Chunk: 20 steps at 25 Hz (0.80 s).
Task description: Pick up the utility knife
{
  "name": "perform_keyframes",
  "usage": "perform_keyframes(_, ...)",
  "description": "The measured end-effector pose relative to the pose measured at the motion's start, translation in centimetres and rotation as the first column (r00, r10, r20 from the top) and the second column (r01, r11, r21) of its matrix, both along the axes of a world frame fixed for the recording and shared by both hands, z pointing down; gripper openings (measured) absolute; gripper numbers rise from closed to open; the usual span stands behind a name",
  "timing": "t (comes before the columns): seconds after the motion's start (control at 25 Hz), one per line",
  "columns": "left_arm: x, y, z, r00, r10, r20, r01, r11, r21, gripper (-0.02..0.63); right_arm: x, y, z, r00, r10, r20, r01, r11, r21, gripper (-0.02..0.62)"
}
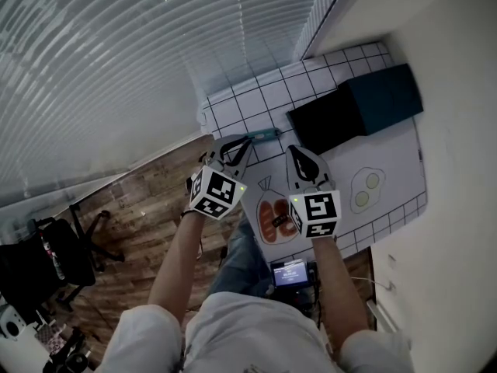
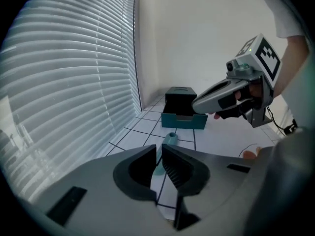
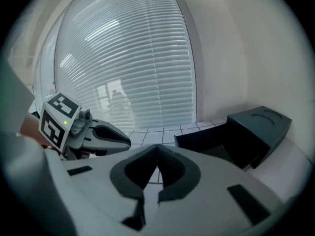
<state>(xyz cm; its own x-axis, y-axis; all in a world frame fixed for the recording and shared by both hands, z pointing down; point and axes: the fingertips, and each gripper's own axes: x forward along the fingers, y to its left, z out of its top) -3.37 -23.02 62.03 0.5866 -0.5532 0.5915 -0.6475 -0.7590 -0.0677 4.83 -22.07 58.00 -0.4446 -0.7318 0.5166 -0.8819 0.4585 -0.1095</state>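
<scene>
The teal utility knife [image 1: 262, 135] lies on the checked tablecloth [image 1: 233, 111] near the window; in the left gripper view the knife [image 2: 170, 138] shows just beyond the jaw tips. My left gripper [image 1: 238, 148] hovers right before it, jaws a narrow slit apart with nothing between them [image 2: 159, 149]. Beside it to the right, my right gripper [image 1: 299, 153] has its tips touching and holds nothing [image 3: 157, 149]. It hangs over the table in front of the dark box.
A dark box with a teal part [image 1: 365, 107] stands at the back right of the table, behind the knife [image 2: 183, 109]. A placemat with food drawings [image 1: 365, 189] lies under my right hand. Window blinds [image 1: 116, 53] run along the left; wooden floor and a chair [image 1: 54, 255] lie below.
</scene>
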Motion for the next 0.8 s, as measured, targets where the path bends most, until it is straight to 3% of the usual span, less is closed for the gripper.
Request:
perform_keyframes(0.12,0.3,-0.1,1.2,0.998,0.048,0.035,-0.047,0.999,-0.025,0.083,0.1,-0.2,0.2,1.000,0.007,0.004,-0.007,1.000,-0.006,0.006)
perform_keyframes(0.32,0.3,-0.8,2.2,0.996,0.076,0.049,-0.074,0.996,-0.045,0.101,-0.1,-0.3,0.6,1.000,-0.006,0.010,0.006,1.000,-0.018,0.006)
perform_keyframes(0.52,0.6,-1.0,2.5,0.994,0.109,0.015,-0.107,0.991,-0.084,0.127,-0.2,-0.6,1.1,1.000,-0.007,0.016,0.008,1.000,-0.030,0.006)
perform_keyframes(0.8,2.0,-0.9,2.9,0.975,0.222,0.017,-0.219,0.969,-0.111,0.177,-0.4,-0.7,1.3,1.000,-0.017,0.021,0.018,0.999,-0.038,0.006)
